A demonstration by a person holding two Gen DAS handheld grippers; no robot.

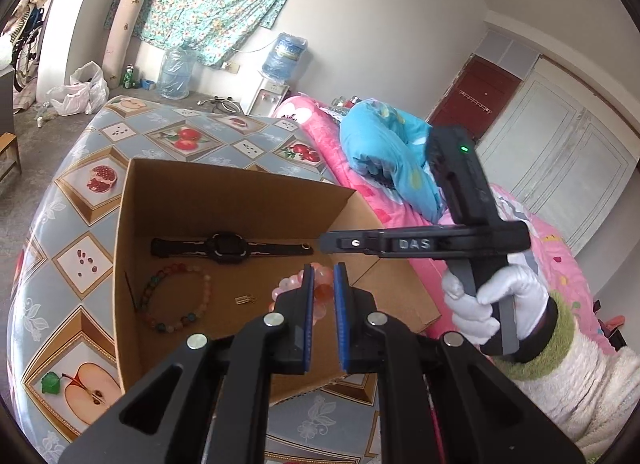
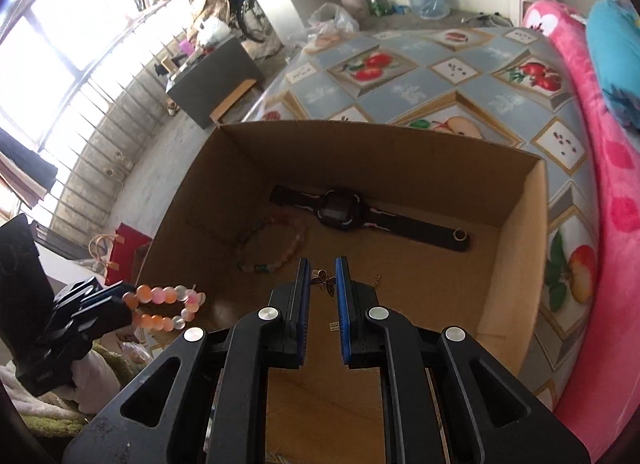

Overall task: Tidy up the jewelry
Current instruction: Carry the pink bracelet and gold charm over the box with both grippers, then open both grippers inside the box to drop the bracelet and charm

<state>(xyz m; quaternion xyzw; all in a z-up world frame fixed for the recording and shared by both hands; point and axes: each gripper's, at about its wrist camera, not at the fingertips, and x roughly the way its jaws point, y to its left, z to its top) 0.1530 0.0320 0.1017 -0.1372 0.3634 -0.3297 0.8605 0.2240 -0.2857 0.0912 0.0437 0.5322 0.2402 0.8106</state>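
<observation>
An open cardboard box (image 1: 240, 171) (image 2: 360, 129) stands on the table. On its floor lie a black watch (image 1: 228, 248) (image 2: 340, 211), a multicoloured bead bracelet (image 1: 176, 296) (image 2: 272, 244) and a small gold charm (image 1: 245, 299) (image 2: 377, 279). My left gripper (image 1: 323, 284) (image 2: 120, 300) is shut on a pink and orange bead bracelet (image 1: 286, 286) (image 2: 168, 304), held near the box's near rim. My right gripper (image 2: 323, 276) (image 1: 322, 244) points down into the box, shut on a small dark butterfly ornament (image 2: 326, 282). A white-gloved hand (image 1: 492, 304) holds the right gripper.
The box sits on a table with a fruit-patterned cloth (image 1: 100, 264) (image 2: 440, 95). A bed with a pink blanket (image 1: 320, 131) (image 2: 600, 183) and a blue pillow (image 1: 384, 151) runs along the table's right side. A grey cabinet (image 2: 216, 75) stands beyond the table on the left.
</observation>
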